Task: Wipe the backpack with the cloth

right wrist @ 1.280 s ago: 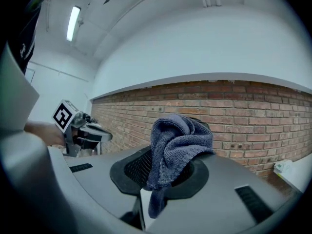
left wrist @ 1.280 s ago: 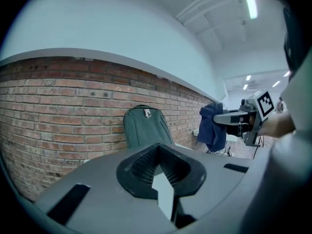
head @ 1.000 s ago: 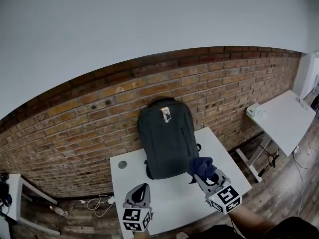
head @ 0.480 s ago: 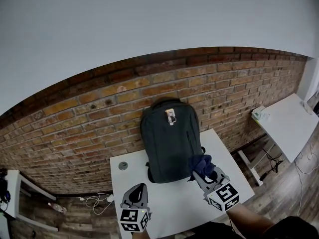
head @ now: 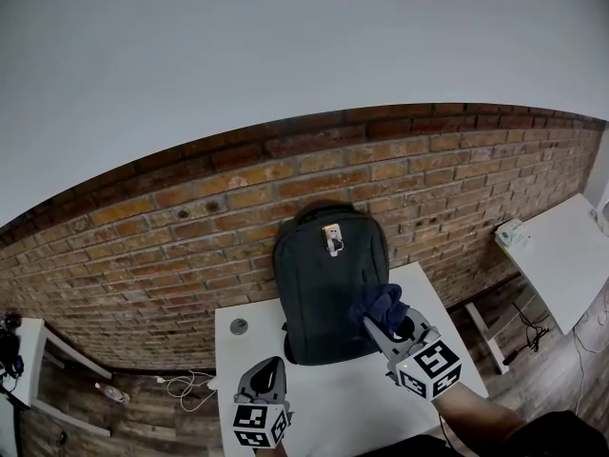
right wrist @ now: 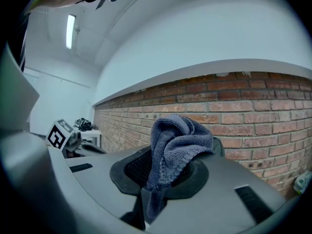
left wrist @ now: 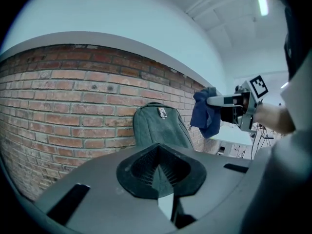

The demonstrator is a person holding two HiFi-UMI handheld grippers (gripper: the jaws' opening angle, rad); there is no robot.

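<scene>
Red-brown brick wall [head: 190,217] backs a white desk [head: 324,407], whose rear edge meets the bricks while its front half lies bare. One dark grey backpack [head: 328,284] stands upright at the rear of the desk, leaning on the wall, a small pale tag near its top handle. One small round disc [head: 239,327] lies on the desk left of it. A second white desk [head: 561,255] stands well apart at right. Two tongs are raised over the front of the desk. The right tongs [head: 376,322] grip one bunched dark blue cloth [head: 378,303], held near the backpack's right side; the left gripper view shows a gap between them. The left tongs [head: 269,365] are closed on nothing, low over the front left.
</scene>
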